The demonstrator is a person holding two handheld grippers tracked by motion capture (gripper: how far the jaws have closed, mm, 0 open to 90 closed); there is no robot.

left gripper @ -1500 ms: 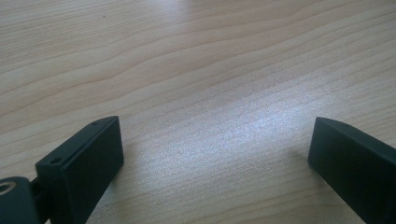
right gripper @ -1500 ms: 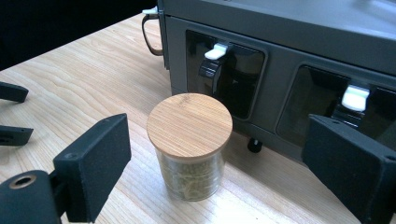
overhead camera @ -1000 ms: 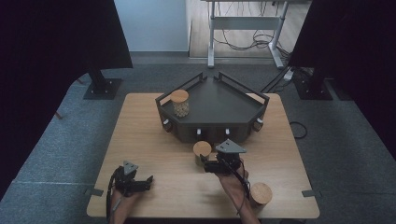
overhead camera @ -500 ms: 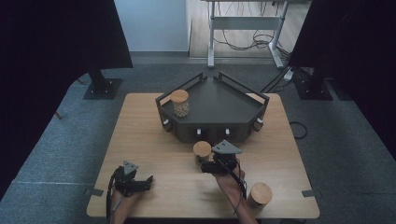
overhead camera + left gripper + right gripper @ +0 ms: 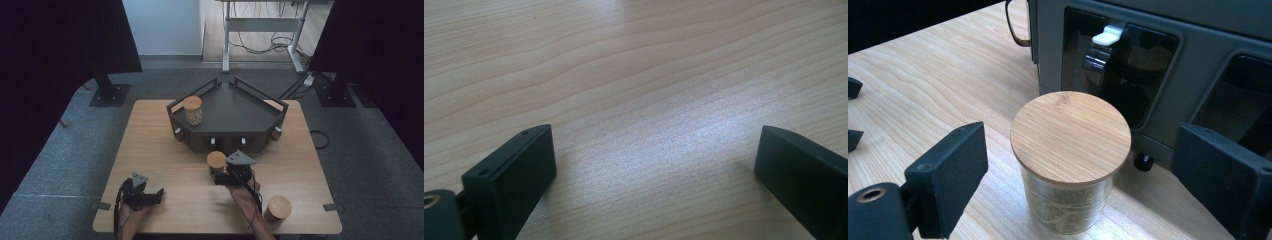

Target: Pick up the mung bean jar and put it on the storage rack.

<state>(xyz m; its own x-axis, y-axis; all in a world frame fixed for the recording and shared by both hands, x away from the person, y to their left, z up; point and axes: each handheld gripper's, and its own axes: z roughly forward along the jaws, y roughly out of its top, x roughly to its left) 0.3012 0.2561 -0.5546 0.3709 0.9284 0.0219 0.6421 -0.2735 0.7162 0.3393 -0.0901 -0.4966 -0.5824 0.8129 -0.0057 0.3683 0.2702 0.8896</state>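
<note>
right gripper (image 5: 1078, 165) spread wide around a glass jar (image 5: 1068, 200) with bamboo lid, holding perhaps dried herbs.

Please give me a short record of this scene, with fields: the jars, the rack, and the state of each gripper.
surface: wooden table
rack: dark angular stand at the far middle of the table
jar on rack: glass jar with wooden lid, upright on the stand's left part
jar in work: lidded jar, upright on the table in front of the stand
spare jar: third lidded jar near the front right edge
right gripper: open, jaws on either side of the jar, not touching it
left gripper: open, over bare table at front left
</note>
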